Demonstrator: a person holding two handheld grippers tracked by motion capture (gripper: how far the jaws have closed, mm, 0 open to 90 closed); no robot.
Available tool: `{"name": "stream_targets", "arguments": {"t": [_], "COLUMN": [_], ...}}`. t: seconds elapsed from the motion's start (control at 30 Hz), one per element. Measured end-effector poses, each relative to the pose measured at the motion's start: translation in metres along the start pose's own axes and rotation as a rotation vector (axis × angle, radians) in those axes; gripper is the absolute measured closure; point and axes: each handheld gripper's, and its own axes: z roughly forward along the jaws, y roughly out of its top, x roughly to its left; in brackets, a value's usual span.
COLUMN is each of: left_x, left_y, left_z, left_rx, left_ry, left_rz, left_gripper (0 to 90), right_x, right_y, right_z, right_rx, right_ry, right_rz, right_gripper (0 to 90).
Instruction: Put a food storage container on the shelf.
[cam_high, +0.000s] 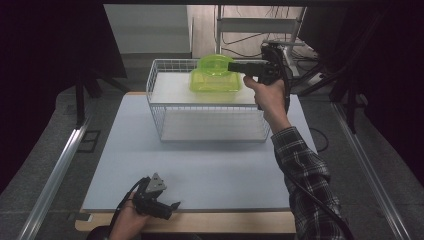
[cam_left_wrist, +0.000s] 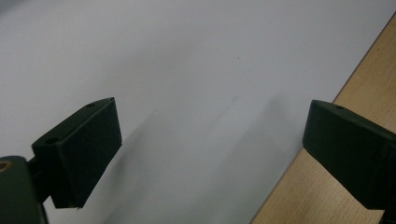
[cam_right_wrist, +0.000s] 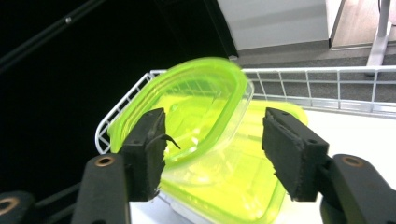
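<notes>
Here, right gripper (cam_high: 235, 65) raised at green bowl (cam_high: 214, 65), fingers parted

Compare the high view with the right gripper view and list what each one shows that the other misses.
High view alone: the white table mat, the left hand-held gripper at its near edge, and the plaid sleeve.

Right gripper view alone: the tilted clear green-rimmed container leans on a lidded green box, and the right hand-held gripper has its jaws apart.

Both: the white wire basket and the green containers.
</notes>
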Motion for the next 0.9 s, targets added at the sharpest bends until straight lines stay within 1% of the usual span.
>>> {"name": "stream_targets", "arguments": {"t": [0.1, 0.37, 0.47, 0.63, 0.9], "left_x": [0.0, 0.0, 0.0, 0.001, 0.0], "left_y": [0.0, 0.0, 0.0, 0.0, 0.0], "left_z": [0.0, 0.0, 0.0, 0.0, 0.0], "left_rx": [0.0, -0.001, -0.001, 0.0, 0.002], "left_ry": [0.001, 0.003, 0.001, 0.002, 0.001], "left_rz": [0.001, 0.0, -0.001, 0.001, 0.002], "left_gripper": [4.1, 4.1, 4.2, 4.2, 4.2], "right_x": [0.002, 0.006, 0.007, 0.008, 0.005], "right_y": [-0.005, -0.018, -0.023, -0.033, -0.045], "right_z": [-0.005, -0.012, -0.013, -0.015, -0.016], "right_rx": [0.002, 0.046, 0.052, 0.07, 0.085], "right_ry": [0.014, 0.032, 0.044, 0.062, 0.088], "right_rz": [-0.028, -0.076, -0.09, -0.1, -0.097], "right_gripper": [35.3, 29.9, 28.3, 25.8, 23.2]}}
